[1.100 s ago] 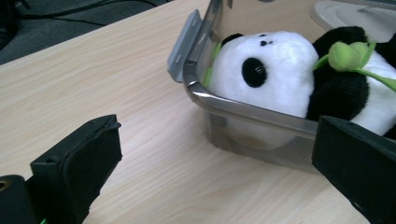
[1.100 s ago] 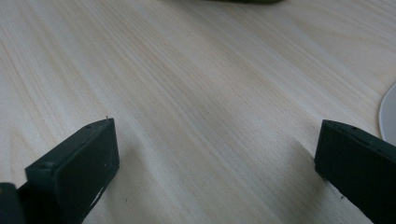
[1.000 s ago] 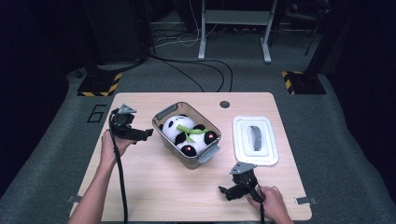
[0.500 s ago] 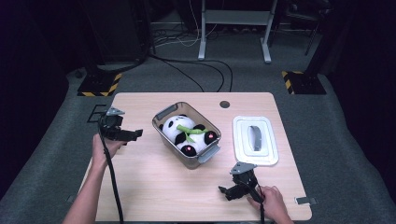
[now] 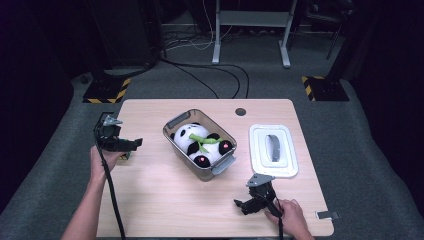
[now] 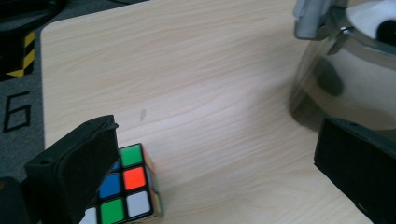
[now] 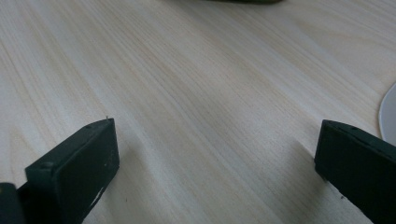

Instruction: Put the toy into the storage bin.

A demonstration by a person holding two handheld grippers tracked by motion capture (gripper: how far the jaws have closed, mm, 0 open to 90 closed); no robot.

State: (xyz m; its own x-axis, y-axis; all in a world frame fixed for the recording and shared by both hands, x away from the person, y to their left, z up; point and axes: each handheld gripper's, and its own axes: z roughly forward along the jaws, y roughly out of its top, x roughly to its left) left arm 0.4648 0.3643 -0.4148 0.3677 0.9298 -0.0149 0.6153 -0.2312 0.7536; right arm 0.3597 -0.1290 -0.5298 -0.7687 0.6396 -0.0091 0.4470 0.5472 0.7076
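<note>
At the lower right of the high view, the right gripper (image 5: 246, 205) is held low over the wooden table (image 5: 165, 200) by a hand (image 5: 290, 216) entering from the bottom edge, its jaws spread wide with nothing between them. At the left, a forearm is stretched up the frame and the left gripper (image 5: 131, 144) is held level, jaws apart. A colourful puzzle cube (image 6: 126, 186) is seen beside one jaw. Farther up, a toy panda (image 5: 200, 145) lies in a clear bin (image 5: 175, 122), beside a white lid (image 5: 272, 150).
</note>
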